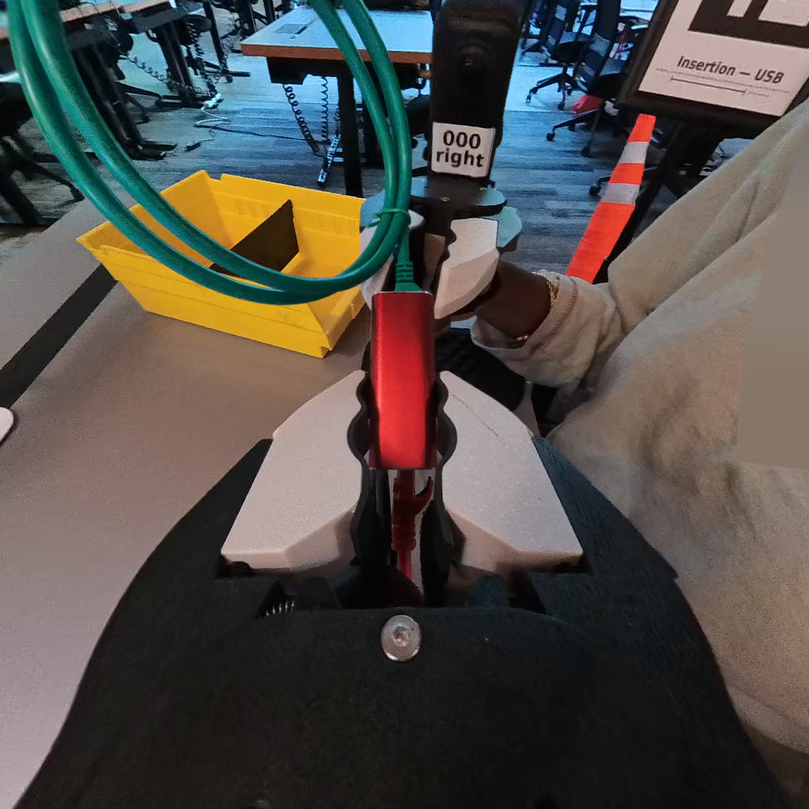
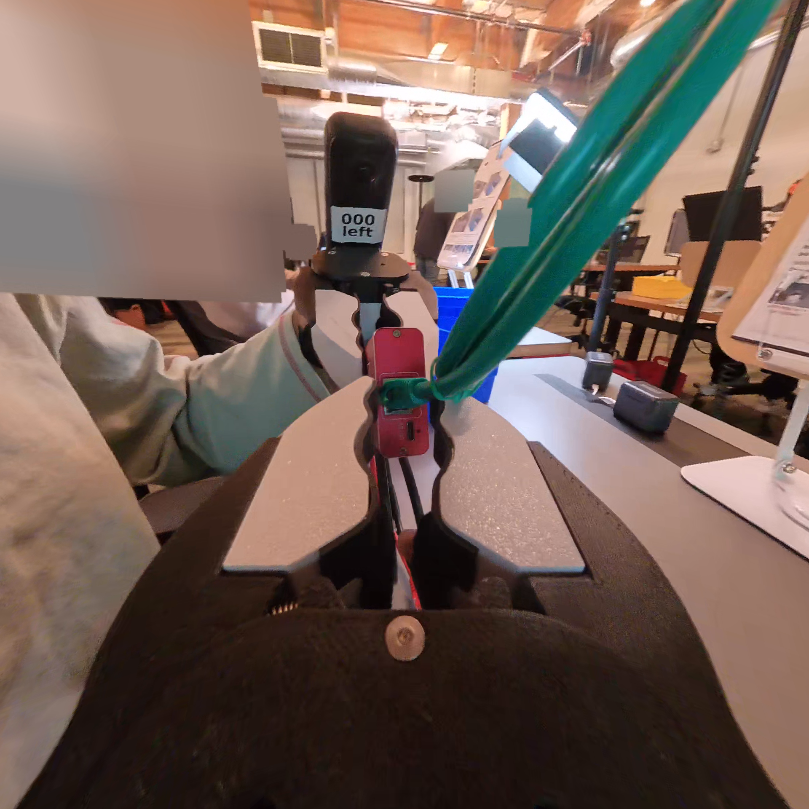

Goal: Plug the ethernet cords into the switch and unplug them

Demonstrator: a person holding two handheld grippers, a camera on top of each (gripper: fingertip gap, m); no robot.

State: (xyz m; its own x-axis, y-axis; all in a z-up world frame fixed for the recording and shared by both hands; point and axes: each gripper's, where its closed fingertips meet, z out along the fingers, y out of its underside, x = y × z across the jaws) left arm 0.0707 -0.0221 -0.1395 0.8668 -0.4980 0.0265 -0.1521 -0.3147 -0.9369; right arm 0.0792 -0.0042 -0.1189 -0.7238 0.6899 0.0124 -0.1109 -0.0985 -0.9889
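Note:
My left gripper is shut on a red metal switch and holds it above the table. A red cable runs out of the switch's near end, back between my fingers. A coiled green ethernet cord has its plug in the switch's far end. My right gripper faces me there, shut on that plug. In the right wrist view my right gripper pinches the green plug at a port on the switch's face. The left gripper holds the switch behind it.
A yellow bin with a black divider sits on the grey table to the left. An orange cone stands on the floor beyond. A sign stand's white base, two dark boxes and a blue bin lie to the right. My two grippers' fingertips are within a few centimetres of each other.

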